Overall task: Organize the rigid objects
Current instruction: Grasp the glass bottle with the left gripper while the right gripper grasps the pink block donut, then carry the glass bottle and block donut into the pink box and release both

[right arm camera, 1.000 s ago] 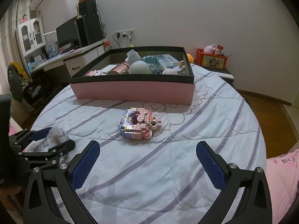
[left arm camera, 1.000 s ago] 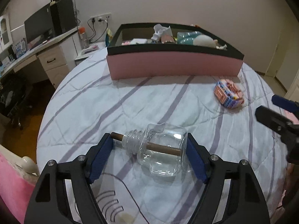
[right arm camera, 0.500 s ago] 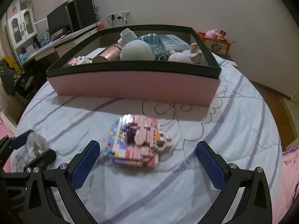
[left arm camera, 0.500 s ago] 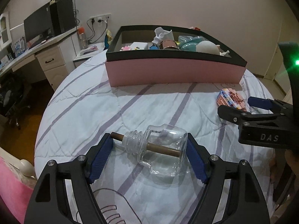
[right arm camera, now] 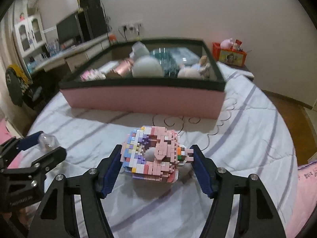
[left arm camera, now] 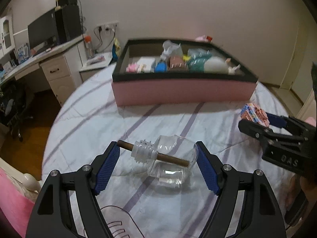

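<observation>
Between the left gripper (left arm camera: 156, 165)'s jaws, closed on its ends, the glass bottle (left arm camera: 168, 162) lies crosswise on the bed (left arm camera: 158, 123); right gripper (right arm camera: 156, 165)'s jaws clamp the brick donut (right arm camera: 152, 154).

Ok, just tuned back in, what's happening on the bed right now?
A person is working both handheld grippers at once. The left gripper is clamped on a clear glass bottle with a brown stick through its neck, gripping it end to end. The right gripper is closed around a pastel brick-built model, pads touching its sides. The pink box with a black rim, already holding several items, sits farther back on the striped bedspread.
</observation>
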Available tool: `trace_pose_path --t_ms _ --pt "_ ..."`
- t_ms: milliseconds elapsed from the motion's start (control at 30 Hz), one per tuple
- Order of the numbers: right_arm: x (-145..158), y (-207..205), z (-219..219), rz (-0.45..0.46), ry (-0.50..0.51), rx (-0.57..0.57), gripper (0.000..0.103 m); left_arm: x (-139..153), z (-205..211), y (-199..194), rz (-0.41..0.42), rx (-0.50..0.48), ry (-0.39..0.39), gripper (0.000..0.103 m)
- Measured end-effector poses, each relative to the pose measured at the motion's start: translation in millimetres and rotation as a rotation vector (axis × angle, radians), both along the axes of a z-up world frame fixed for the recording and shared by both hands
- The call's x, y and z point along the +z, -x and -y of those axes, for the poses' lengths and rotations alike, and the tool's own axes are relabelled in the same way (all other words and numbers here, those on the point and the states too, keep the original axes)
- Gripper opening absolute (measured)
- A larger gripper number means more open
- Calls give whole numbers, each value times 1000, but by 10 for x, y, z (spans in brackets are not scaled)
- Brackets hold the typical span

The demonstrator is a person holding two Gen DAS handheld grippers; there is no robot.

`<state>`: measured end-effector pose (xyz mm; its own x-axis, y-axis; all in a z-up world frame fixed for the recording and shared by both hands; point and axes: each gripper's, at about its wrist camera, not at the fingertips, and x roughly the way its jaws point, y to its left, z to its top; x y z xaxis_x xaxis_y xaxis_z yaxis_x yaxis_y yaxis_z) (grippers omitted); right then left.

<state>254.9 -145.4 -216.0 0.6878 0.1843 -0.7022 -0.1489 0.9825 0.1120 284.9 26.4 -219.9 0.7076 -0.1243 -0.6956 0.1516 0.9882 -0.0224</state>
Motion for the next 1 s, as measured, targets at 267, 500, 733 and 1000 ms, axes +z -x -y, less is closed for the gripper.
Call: trace_pose_path --t_ms 267,500,733,1000 --pt "597 598 98 232 -14 -1 69 584 116 433 212 -2 40 78" --pt "1175 1071 14 420 6 5 69 1155 265 874 394 -9 34 78" --pt "1562 1432 44 552 -8 -5 69 1523 343 1224 527 -2 6 78" --pt "1875 1735 3 676 4 -21 69 1844 398 1529 676 20 -30 78"
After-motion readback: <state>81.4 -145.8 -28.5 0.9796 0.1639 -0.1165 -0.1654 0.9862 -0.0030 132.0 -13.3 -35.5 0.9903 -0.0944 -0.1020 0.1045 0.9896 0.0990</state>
